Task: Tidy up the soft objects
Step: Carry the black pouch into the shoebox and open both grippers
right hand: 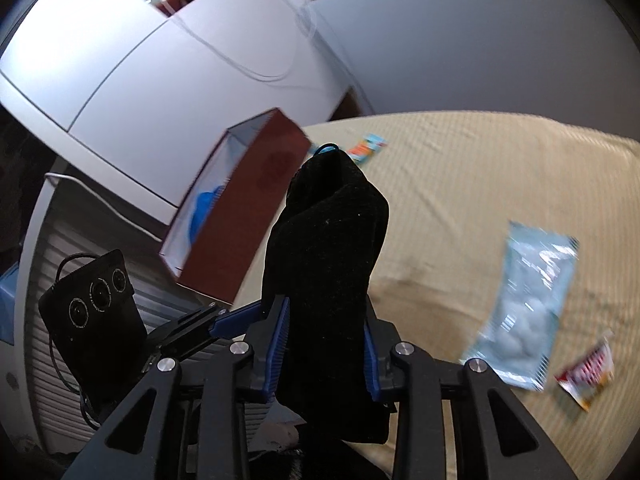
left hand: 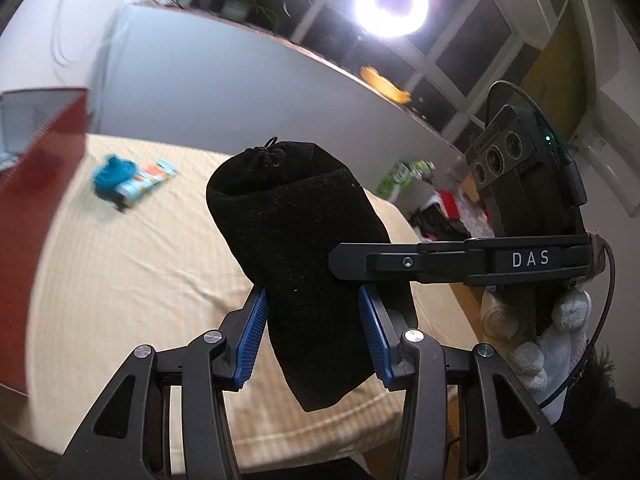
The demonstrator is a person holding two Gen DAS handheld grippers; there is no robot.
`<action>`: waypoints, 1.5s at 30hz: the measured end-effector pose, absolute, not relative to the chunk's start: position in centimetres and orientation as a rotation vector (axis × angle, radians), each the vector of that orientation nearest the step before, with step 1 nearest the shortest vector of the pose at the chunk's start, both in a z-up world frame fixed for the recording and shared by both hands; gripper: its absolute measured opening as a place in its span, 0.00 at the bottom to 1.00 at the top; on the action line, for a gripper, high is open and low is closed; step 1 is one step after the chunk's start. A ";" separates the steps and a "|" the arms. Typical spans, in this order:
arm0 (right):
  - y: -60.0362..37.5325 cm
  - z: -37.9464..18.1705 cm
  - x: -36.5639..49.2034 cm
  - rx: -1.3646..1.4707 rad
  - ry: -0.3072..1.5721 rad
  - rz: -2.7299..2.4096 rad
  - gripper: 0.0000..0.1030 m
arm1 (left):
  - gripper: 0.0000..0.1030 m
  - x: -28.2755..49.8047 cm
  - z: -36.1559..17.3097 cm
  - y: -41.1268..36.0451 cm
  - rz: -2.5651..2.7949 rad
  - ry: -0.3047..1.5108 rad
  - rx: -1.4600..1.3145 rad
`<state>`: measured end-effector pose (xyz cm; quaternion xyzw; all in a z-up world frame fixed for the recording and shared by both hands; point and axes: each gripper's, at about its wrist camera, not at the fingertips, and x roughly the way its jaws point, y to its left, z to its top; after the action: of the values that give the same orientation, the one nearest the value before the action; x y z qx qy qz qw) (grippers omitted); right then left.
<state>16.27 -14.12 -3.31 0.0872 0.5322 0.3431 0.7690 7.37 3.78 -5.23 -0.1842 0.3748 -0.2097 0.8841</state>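
A black velvet drawstring pouch (left hand: 288,216) hangs above the beige bed (left hand: 140,260), held up by both grippers. In the left wrist view my left gripper (left hand: 312,296) is shut on the pouch's lower half, its blue pads pressing both sides. My right gripper (left hand: 340,260) comes in from the right, held by a gloved hand (left hand: 540,344), and meets the pouch's right edge. In the right wrist view the pouch (right hand: 328,240) stands upright between the blue pads of my right gripper (right hand: 325,308), which is shut on it. The left gripper (right hand: 240,316) reaches it from the lower left.
An open red box (right hand: 248,200) with something blue (right hand: 204,208) inside stands at the bed's left edge. On the bed lie a teal soft item (left hand: 114,178), a colourful packet (left hand: 152,178), a clear bag of cotton balls (right hand: 524,304) and a small red-white packet (right hand: 588,376).
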 end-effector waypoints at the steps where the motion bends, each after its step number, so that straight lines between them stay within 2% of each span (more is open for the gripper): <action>1: -13.2 -3.1 16.5 0.183 1.150 0.759 0.29 | 0.43 7.2 -5.0 4.3 -0.427 0.775 -0.381; 11: -3.9 -0.4 19.4 0.151 1.106 0.900 0.28 | 0.43 7.7 -0.8 12.1 -0.276 0.684 -0.360; 22: 6.0 0.6 24.6 0.114 1.077 0.987 0.28 | 0.43 10.3 1.1 19.1 -0.127 0.659 -0.346; 38: 14.2 -3.6 30.2 0.031 1.132 1.032 0.28 | 0.43 14.9 -2.5 25.4 0.021 0.754 -0.359; 44: 15.4 -4.2 30.4 -0.011 1.141 1.005 0.36 | 0.43 15.4 -2.9 25.4 0.083 0.786 -0.315; 45: 15.5 -4.1 30.3 -0.025 1.133 0.995 0.41 | 0.43 15.4 -2.9 25.3 0.093 0.788 -0.306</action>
<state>30.32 15.50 -4.14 -0.0112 0.5144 0.4517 0.7289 15.39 25.34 -2.89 -0.1485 0.3820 0.0452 0.9110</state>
